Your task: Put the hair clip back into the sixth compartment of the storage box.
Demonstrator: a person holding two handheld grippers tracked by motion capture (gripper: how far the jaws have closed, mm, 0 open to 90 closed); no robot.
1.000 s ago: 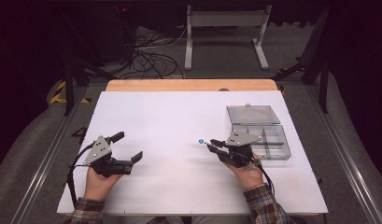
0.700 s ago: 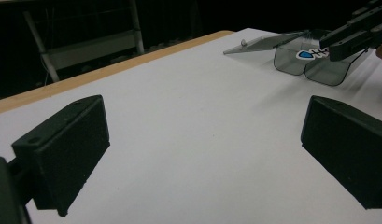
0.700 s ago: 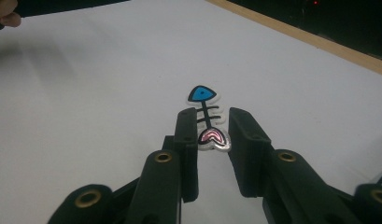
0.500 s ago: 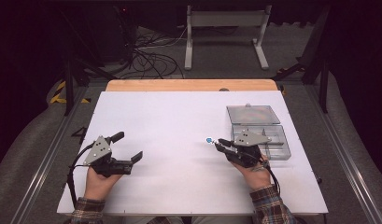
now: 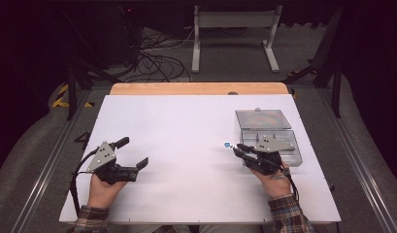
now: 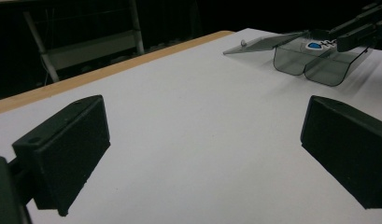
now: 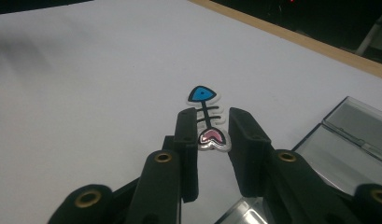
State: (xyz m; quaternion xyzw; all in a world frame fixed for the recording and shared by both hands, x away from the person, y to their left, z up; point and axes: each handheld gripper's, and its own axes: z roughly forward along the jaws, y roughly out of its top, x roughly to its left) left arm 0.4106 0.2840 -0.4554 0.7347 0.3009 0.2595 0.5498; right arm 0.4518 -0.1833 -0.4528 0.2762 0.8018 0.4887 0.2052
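I observed a white table with a bare wooden strip along its far edge. Beyond that edge, a tangle of black cables lay on the grey floor. A pale metal stand with two feet stood on the floor behind the table, near the cables. Metal rails ran along both sides of the table. I noted yellow-and-black striped tape on the floor at the far left corner. The background beyond was dark.
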